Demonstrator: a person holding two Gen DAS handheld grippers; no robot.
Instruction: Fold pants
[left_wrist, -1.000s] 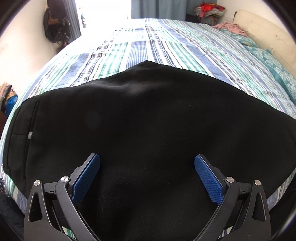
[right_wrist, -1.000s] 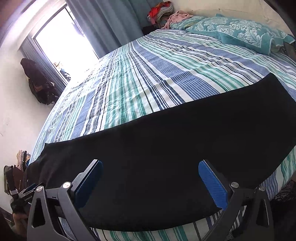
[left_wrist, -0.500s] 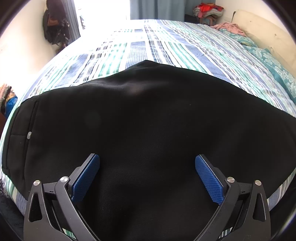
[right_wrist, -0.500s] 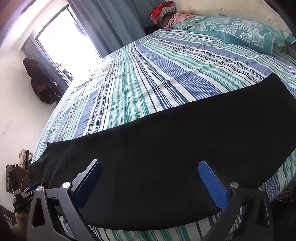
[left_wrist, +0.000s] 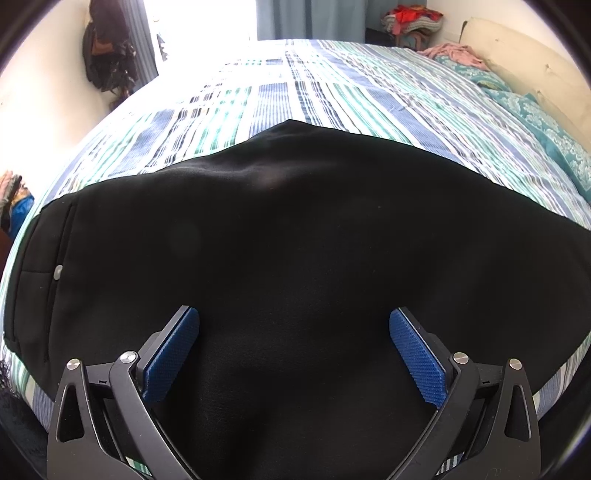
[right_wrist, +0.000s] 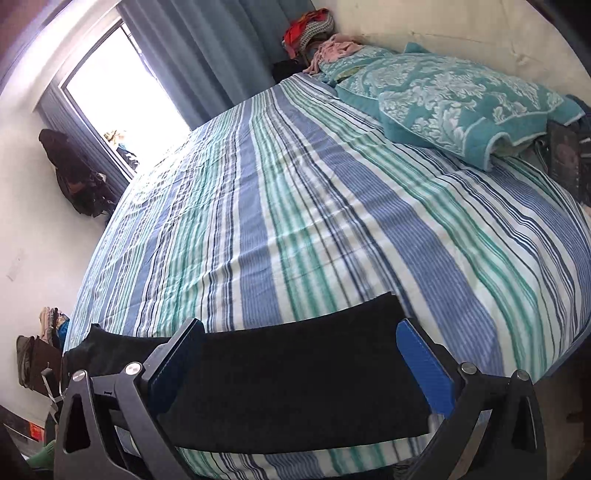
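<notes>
Black pants (left_wrist: 295, 240) lie spread flat along the near edge of a bed covered with a blue, green and white striped bedspread (left_wrist: 314, 88), their dark cloth running lengthwise along that edge. In the left wrist view the waistband end, with a small metal button (left_wrist: 57, 272) beside a pocket seam, sits toward the near left corner of the bed. The left gripper (left_wrist: 293, 350) hangs above the middle of the fabric with its blue-padded fingers (left_wrist: 171, 354) spread wide, clasping nothing. The right gripper (right_wrist: 297, 363) is likewise spread apart and empty, poised over one end of the pants (right_wrist: 295, 387) near the bed's front edge; its frame covers the cloth's lower corners. Teal patterned pillows (right_wrist: 461, 99) rest along the far right edge against a cream headboard (left_wrist: 524, 70), with a pink garment (right_wrist: 336, 50) at the far corner and a heap of red and grey clothes (left_wrist: 410, 20) beyond it. Blue-grey curtains (right_wrist: 221, 48) flank a bright window (right_wrist: 122, 96) that washes out detail on the far left of the bedspread. Dark bags or clothing (right_wrist: 74, 177) hang on the left wall, too shadowed to identify. Whether either gripper touches the fabric cannot be told, and the pants' surface is so dark that folds are hard to read.
</notes>
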